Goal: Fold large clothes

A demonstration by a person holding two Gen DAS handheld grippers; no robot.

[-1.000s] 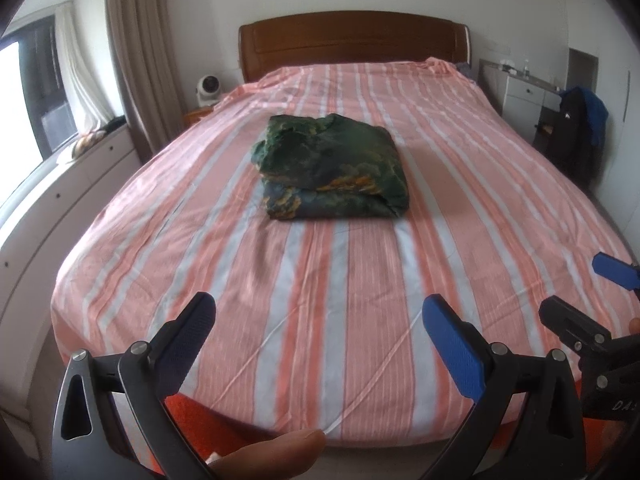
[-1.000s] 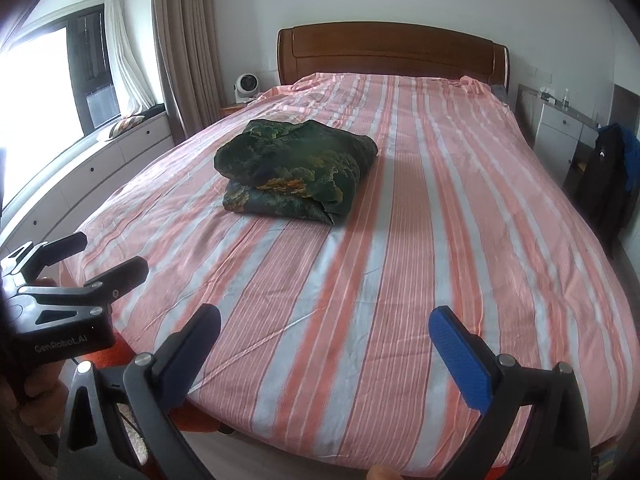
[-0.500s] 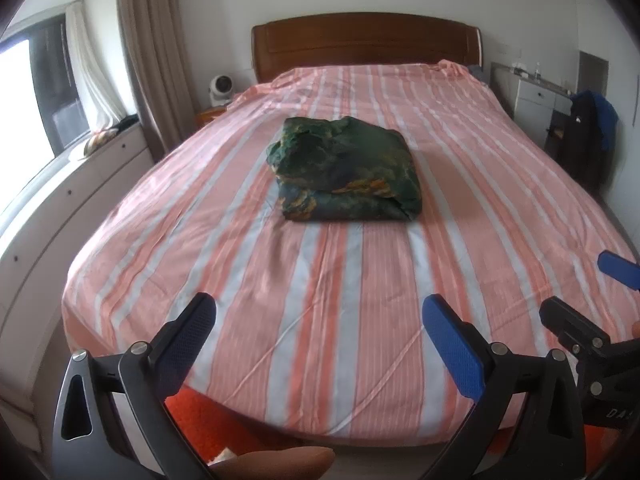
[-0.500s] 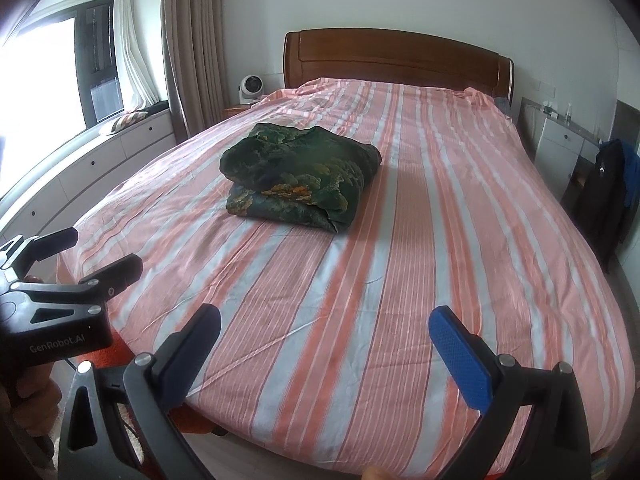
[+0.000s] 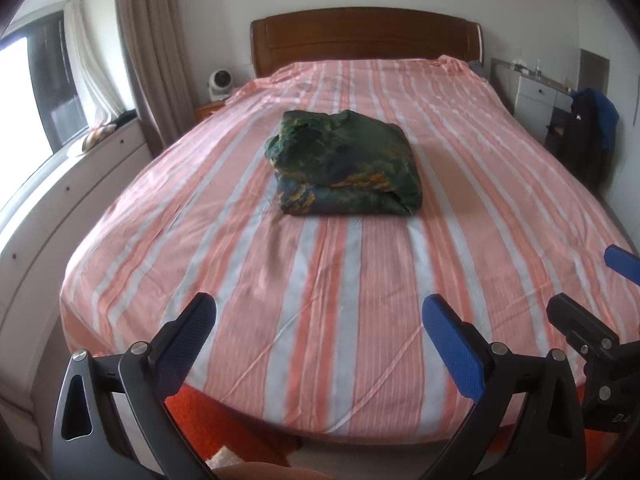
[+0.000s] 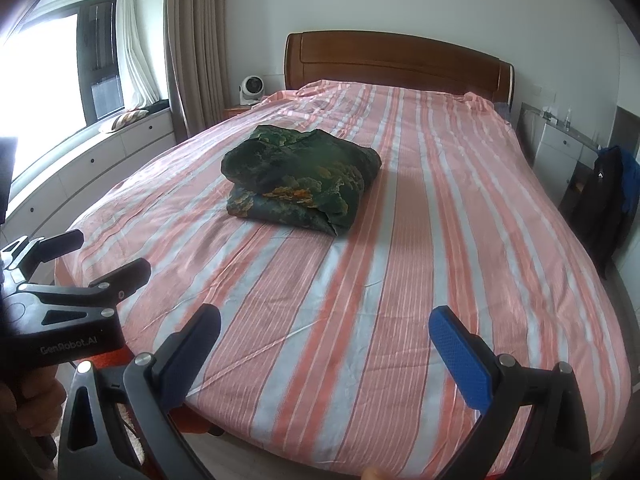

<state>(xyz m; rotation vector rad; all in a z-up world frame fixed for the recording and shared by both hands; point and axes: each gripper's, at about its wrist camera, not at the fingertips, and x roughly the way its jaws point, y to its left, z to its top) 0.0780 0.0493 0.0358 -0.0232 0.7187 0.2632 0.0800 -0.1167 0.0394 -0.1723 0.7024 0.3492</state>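
Observation:
A dark green patterned garment (image 5: 344, 168) (image 6: 300, 178) lies folded into a thick bundle on the middle of the pink and grey striped bed (image 5: 320, 300) (image 6: 420, 260). My left gripper (image 5: 320, 340) hangs open over the foot of the bed, well short of the bundle, with nothing between its fingers. My right gripper (image 6: 328, 344) is open too, also near the foot end and empty. In the left wrist view the right gripper (image 5: 592, 312) shows at the right edge. The right wrist view has the left gripper (image 6: 80, 256) at its left edge, held by a hand (image 6: 28, 404).
A wooden headboard (image 5: 364, 36) stands against the far wall. White drawer units (image 6: 100, 160) run under the window on the left, with a small white fan (image 6: 251, 89) on a bedside table. A white cabinet (image 5: 536, 100) and a dark jacket (image 5: 588, 136) are on the right. Orange rug (image 5: 208, 416) shows below the bed.
Both grippers have pulled back from the bed and risen slightly, so the folded bundle looks farther away. Neither gripper's opening has changed.

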